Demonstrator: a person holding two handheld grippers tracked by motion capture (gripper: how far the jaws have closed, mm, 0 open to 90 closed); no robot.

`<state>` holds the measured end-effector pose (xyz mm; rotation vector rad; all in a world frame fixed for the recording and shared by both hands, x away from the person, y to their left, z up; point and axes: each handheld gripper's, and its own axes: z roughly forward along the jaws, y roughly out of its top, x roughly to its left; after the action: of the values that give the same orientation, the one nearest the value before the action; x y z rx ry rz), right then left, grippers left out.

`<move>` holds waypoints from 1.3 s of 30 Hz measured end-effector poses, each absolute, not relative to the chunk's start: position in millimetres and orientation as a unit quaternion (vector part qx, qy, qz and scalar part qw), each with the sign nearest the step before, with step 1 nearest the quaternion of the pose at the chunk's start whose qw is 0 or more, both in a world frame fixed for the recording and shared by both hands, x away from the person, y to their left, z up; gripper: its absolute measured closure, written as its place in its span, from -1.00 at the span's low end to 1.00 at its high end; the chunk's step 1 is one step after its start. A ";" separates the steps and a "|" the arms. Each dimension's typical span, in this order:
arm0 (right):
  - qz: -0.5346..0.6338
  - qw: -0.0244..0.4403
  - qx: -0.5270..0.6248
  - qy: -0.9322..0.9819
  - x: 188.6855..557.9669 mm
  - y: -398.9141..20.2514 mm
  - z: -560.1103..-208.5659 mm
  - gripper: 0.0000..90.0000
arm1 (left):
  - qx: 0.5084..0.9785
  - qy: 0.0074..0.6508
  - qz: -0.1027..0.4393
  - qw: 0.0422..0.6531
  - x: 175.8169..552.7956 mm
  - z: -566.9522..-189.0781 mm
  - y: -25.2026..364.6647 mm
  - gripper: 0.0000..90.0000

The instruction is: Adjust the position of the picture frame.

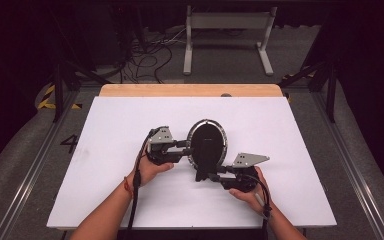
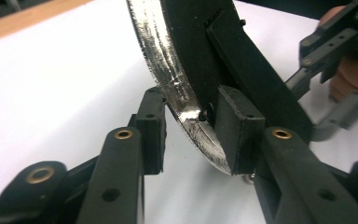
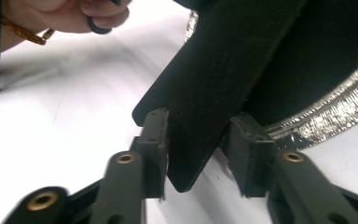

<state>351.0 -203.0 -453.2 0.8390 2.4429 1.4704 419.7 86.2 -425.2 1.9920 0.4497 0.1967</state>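
An oval picture frame point(image 1: 207, 140) with a silver rim point(image 2: 168, 70) and a black back sits at the middle of the white table point(image 1: 130, 120), back side up. My left gripper point(image 1: 189, 147) comes in from the left; its pads point(image 2: 151, 130) are closed across the rim's edge, one on the silver side and one on the black back. My right gripper point(image 1: 211, 175) reaches in at the near end. It is shut on the tip of the frame's black stand leg point(image 3: 214, 93), with a pad point(image 3: 156, 140) pressed on each side. Each gripper is held in a hand.
A wooden strip point(image 1: 190, 90) runs along the table's far edge. Beyond it on the floor are a white metal stand point(image 1: 227, 30) and loose cables point(image 1: 145, 60). Floor rails point(image 1: 360, 165) flank the table on both sides.
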 end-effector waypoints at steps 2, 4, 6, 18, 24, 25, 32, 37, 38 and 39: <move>0.495 0.080 0.283 0.818 351.4 -204.2 -454.2 0.48 | 0.833 0.176 0.093 0.516 415.5 -422.8 86.1 0.48; 0.501 0.077 0.286 0.813 351.6 -204.7 -453.6 0.50 | 0.833 0.168 0.102 0.517 411.7 -421.4 85.7 0.50; 0.513 0.072 0.290 0.805 352.3 -204.9 -450.7 0.50 | 0.832 0.161 0.109 0.520 408.4 -421.1 85.0 0.51; 0.499 0.075 0.294 0.812 352.8 -205.4 -451.0 0.72 | 0.852 0.140 0.109 0.492 403.9 -433.2 75.5 0.34; 0.495 0.076 0.296 0.814 353.3 -205.7 -450.3 0.72 | 0.853 0.126 0.087 0.498 405.8 -433.2 81.3 0.49; 0.494 0.076 0.299 0.813 353.5 -206.7 -450.3 0.72 | 0.855 0.119 0.084 0.499 404.2 -432.4 82.7 0.55; 0.498 0.075 0.316 0.804 356.2 -209.6 -449.4 0.69 | 0.865 0.101 0.102 0.482 399.0 -431.8 83.0 0.62; 0.494 0.081 0.311 0.808 356.5 -208.6 -448.4 0.69 | 0.858 0.108 0.083 0.496 400.3 -437.6 75.1 0.46; 0.493 0.083 0.310 0.808 356.3 -208.3 -448.3 0.69 | 0.859 0.105 0.083 0.495 399.9 -438.7 72.3 0.45; 0.493 0.084 0.309 0.809 356.0 -208.1 -448.3 0.69 | 0.859 0.106 0.086 0.494 399.4 -439.0 69.7 0.44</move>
<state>356.0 -208.1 -448.3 0.9206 2.4136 1.4704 399.4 69.7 -439.0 2.0830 0.2563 0.2083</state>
